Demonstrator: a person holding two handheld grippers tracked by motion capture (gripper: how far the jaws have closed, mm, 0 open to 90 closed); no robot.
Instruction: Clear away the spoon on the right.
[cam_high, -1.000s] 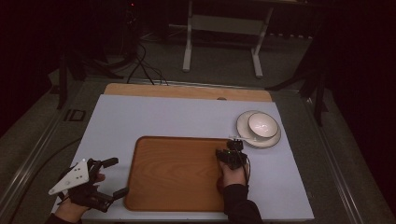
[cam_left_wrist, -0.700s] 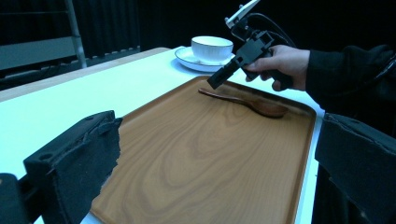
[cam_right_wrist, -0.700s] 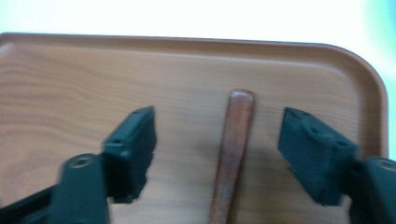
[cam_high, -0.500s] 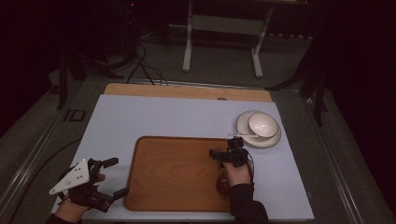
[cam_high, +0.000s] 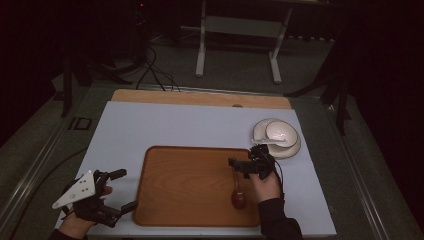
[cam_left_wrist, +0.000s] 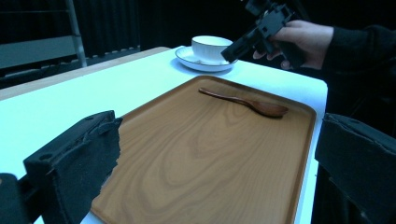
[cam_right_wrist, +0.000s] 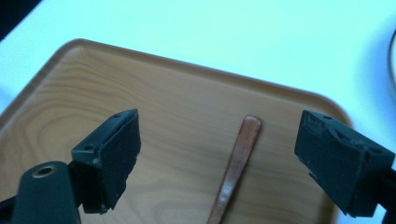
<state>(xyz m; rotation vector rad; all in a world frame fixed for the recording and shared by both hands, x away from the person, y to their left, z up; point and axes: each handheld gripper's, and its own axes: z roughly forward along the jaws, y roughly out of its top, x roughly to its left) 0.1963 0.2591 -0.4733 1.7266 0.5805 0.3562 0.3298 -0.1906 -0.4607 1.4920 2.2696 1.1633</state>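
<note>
One spoon (cam_high: 237, 191) lies flat on the tray (cam_high: 175, 200), right side, bowl end toward the person, handle pointing at the far edge; in the left gripper view the spoon (cam_left_wrist: 243, 102) sits free on the wood, nothing touching it. Right gripper (cam_high: 246, 163) hangs above the handle, its jaws have just been opening and now stand wide; in the right gripper view the handle (cam_right_wrist: 236, 163) shows between them, below, pads clear of it, so released. Cup (cam_high: 278, 133) on its saucer (cam_high: 292, 149) stands just beyond the tray's far right corner, near the right gripper. Left gripper (cam_high: 122, 190) sits at the tray's near left corner, jaws spread, holding nothing. Tray rests on a white mat (cam_high: 170, 127).
</note>
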